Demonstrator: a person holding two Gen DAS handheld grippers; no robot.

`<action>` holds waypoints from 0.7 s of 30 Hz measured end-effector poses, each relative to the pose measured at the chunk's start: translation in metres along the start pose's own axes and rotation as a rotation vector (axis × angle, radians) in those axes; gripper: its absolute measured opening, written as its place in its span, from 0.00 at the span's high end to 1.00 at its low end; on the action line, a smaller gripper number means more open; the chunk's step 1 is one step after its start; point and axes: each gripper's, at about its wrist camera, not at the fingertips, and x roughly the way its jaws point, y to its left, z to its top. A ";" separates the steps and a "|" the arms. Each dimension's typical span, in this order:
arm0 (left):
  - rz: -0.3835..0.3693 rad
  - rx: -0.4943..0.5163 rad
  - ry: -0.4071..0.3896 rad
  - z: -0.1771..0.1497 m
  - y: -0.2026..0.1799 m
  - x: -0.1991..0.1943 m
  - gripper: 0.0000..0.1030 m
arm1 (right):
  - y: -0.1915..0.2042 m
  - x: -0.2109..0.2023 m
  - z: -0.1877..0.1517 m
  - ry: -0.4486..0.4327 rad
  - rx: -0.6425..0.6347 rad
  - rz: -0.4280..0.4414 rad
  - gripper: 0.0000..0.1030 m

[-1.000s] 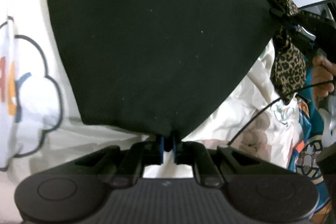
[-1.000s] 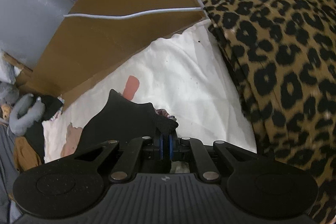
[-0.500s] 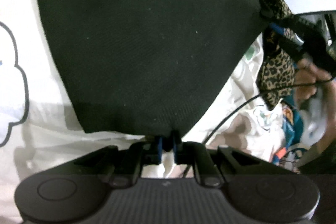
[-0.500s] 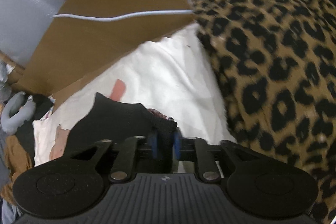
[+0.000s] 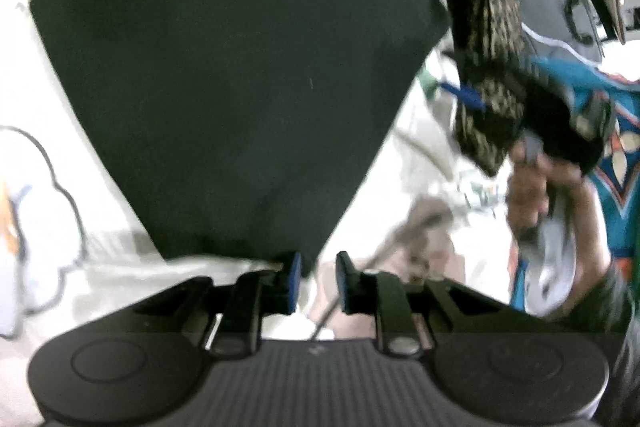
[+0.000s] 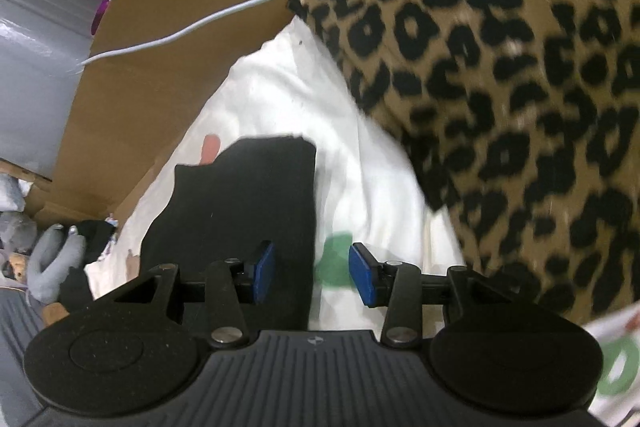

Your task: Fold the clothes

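Observation:
A folded black garment [image 5: 224, 83] lies flat on a white printed sheet [image 5: 44, 195] and fills most of the left wrist view. My left gripper [image 5: 316, 281] is open at its near corner, and the cloth's tip lies beside the left pad. In the right wrist view the same black garment [image 6: 248, 211] lies under my right gripper [image 6: 310, 273], which is open with its left pad over the cloth's edge. A leopard-print cloth [image 6: 500, 67] bulks at the right, and the leopard-print cloth [image 5: 486, 67] also shows beside a person's hand [image 5: 536, 187].
Brown cardboard [image 6: 168, 39] with a white cable [image 6: 180, 35] across it stands behind the sheet. Grey soft items [image 6: 52, 259] lie at the far left. A teal patterned fabric [image 5: 600, 131] shows at the right of the left wrist view.
Both grippers have opened and let go of the black garment's corners. The garment now lies flat on the sheet. The right gripper has pulled back from its corner.

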 end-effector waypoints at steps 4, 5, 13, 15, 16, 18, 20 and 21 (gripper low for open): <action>0.029 0.043 -0.082 0.019 -0.003 -0.016 0.67 | -0.002 -0.001 -0.014 0.007 0.016 0.022 0.53; 0.036 0.054 -0.103 0.024 -0.003 -0.020 0.62 | -0.002 0.000 -0.018 0.011 0.013 0.024 0.53; 0.128 0.147 -0.197 0.070 0.011 -0.043 0.51 | 0.011 0.016 -0.036 0.062 -0.020 0.024 0.53; 0.156 0.171 -0.210 0.083 0.018 -0.048 0.49 | 0.015 0.020 -0.040 0.068 -0.030 0.025 0.53; 0.171 0.183 -0.216 0.090 0.022 -0.050 0.49 | 0.017 0.021 -0.041 0.069 -0.032 0.026 0.53; 0.199 0.208 -0.228 0.103 0.028 -0.054 0.49 | 0.020 0.023 -0.044 0.069 -0.034 0.027 0.53; 0.216 0.224 -0.216 0.115 0.035 -0.052 0.49 | 0.019 0.024 -0.046 0.061 -0.024 0.029 0.53; 0.228 0.231 -0.210 0.122 0.039 -0.050 0.49 | 0.018 0.025 -0.046 0.057 -0.016 0.033 0.53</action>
